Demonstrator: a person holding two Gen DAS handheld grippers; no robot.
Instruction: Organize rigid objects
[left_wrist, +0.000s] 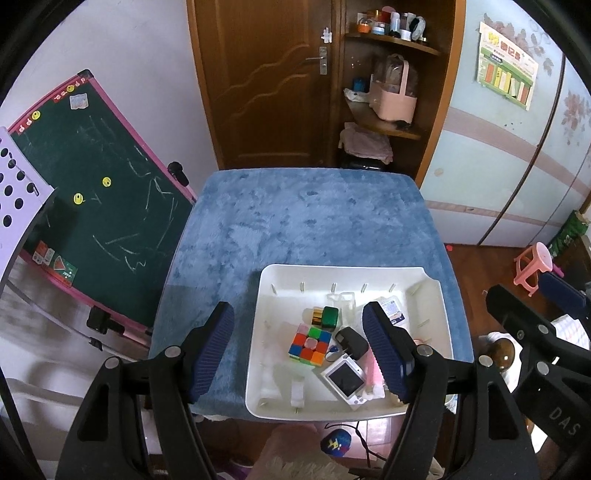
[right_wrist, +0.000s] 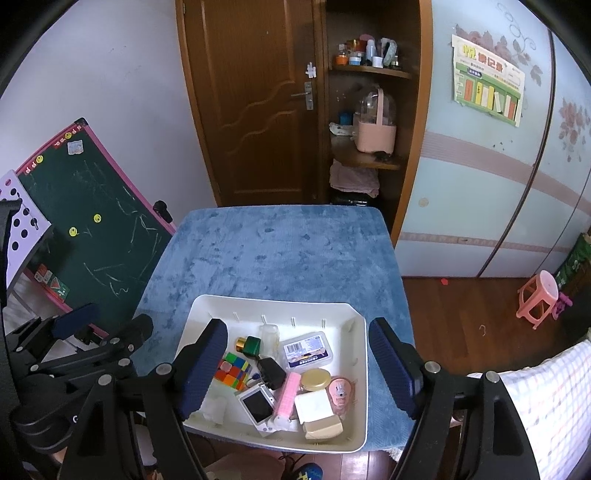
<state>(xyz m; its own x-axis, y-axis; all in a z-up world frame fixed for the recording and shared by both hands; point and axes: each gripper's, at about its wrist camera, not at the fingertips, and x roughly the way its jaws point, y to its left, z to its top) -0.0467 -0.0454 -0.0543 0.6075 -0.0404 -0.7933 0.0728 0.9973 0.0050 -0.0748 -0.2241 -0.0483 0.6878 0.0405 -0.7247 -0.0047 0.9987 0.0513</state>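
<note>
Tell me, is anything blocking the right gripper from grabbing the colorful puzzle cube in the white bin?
Nothing visible covers the puzzle cube in the white bin. The open right gripper hovers above. The black charger sits close beside the cube, so fingers could bump it.

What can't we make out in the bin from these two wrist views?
- Left wrist: the right side of the white bin is hidden behind the left claw finger; the labelled box only peeks out.
- Right wrist: the Rubik's cube is partly covered by the right claw finger.
- Label text on the box is too small to read.
- Clear items in the bin are indistinct in both views.
</note>
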